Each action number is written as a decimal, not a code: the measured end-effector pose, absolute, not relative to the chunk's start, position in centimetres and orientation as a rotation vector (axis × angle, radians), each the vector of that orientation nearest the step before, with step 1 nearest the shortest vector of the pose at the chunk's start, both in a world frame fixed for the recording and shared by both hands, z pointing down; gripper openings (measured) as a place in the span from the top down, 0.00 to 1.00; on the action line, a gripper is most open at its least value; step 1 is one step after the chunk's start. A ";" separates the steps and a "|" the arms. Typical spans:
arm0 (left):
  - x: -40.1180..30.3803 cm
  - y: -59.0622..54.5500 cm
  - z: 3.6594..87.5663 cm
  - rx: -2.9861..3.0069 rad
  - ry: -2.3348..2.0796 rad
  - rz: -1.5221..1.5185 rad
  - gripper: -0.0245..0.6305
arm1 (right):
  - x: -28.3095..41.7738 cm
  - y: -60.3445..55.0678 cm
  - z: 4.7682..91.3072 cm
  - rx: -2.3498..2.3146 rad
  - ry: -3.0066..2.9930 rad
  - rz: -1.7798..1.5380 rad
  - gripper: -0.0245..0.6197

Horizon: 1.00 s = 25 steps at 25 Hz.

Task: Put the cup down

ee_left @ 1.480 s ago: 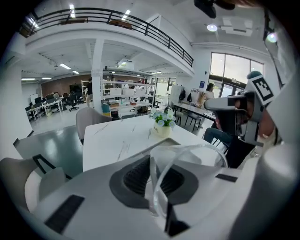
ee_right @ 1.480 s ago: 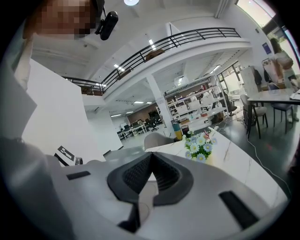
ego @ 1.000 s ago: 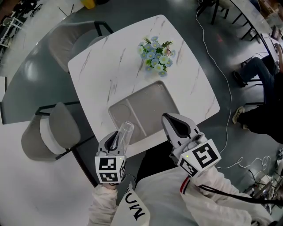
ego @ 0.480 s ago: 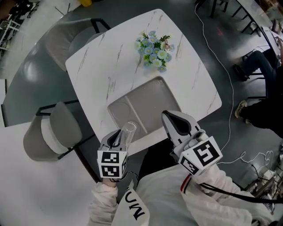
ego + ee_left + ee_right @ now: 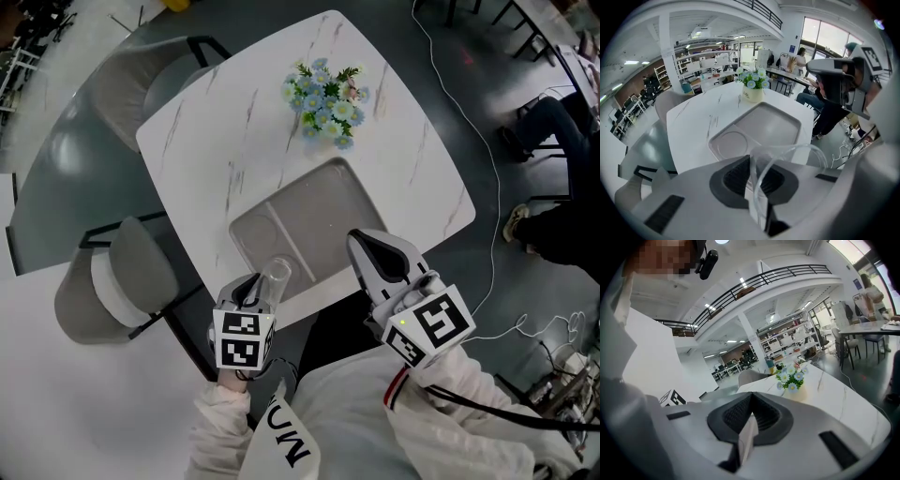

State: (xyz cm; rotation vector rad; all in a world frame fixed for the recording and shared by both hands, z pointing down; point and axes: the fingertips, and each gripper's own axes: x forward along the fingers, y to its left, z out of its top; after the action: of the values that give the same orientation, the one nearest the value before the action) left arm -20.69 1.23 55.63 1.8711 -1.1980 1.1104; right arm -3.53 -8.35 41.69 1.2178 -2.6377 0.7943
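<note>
Left gripper (image 5: 757,176) pinches the clear plastic cup's (image 5: 787,149) wall, plain only in its own view; right gripper's (image 5: 751,418) jaws meet, empty.

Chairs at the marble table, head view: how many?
2. The far chair sits at the table's upper-left edge. The near chair stands off its lower-left edge. Any chair on the person's side would be hidden.
</note>
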 end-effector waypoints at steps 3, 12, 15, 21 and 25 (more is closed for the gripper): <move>-20.5 1.1 55.9 1.865 -1.169 1.143 0.91 | -3.0 -8.8 41.8 1.243 -2.631 0.800 0.96; -20.1 1.2 56.6 1.840 -1.125 1.210 0.91 | -2.3 -9.2 42.3 1.273 -2.618 0.824 0.96; -20.0 1.2 56.9 1.830 -1.110 1.230 0.91 | -2.2 -9.3 42.5 1.279 -2.620 0.834 0.96; -19.8 1.3 57.6 1.810 -1.075 1.266 0.91 | -2.0 -9.6 42.9 1.289 -2.611 0.834 0.96; -19.7 1.3 57.8 1.792 -1.060 1.288 0.91 | -2.0 -9.7 43.1 1.291 -2.610 0.833 0.96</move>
State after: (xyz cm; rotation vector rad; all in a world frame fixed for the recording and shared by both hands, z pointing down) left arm -19.72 1.30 57.83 1.7917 -1.0598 1.2881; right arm -2.02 -9.73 43.06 1.2909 -2.6105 0.8326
